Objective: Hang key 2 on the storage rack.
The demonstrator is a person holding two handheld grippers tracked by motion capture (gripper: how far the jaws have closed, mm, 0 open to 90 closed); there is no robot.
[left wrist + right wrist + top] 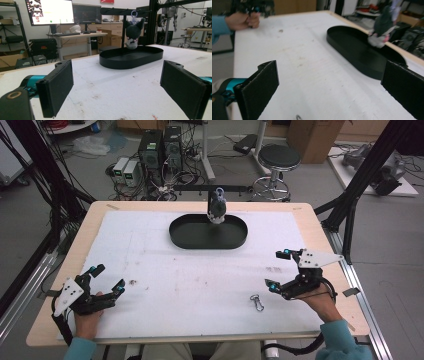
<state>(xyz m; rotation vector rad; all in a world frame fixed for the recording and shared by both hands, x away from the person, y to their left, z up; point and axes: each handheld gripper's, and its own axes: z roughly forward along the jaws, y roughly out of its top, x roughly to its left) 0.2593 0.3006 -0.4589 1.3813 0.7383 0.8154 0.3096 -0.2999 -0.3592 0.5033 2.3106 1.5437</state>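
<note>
On the white mat (200,270), near the right-hand front corner, a small metal clip (257,302), flat and alone, touched by nothing. Just right of it and a little farther back, the right gripper (278,269), held low over the mat in the right hand (320,301), jaws spread wide, nothing between them; one blue-tipped jaw just up and right of the clip, the other farther toward the back of the table. At the very bottom edge of the right gripper view, between the two black pads, the end of the clip (298,117), with bare mat ahead.

At the left front corner, well apart from the clip, the left gripper (107,279), in the left hand (87,322), likewise spread wide and holding nothing, pointed toward the table's middle. Just right of its tips, a small dark speck (133,282) on the mat.

At the back centre of the mat, a black oval tray (186,239). Above the tray's far rim, a dark plush toy (217,207), hanging from a black bar (117,10) by a pale ring, with its pale lower part close over the tray; touching or not, impossible to tell.
</note>
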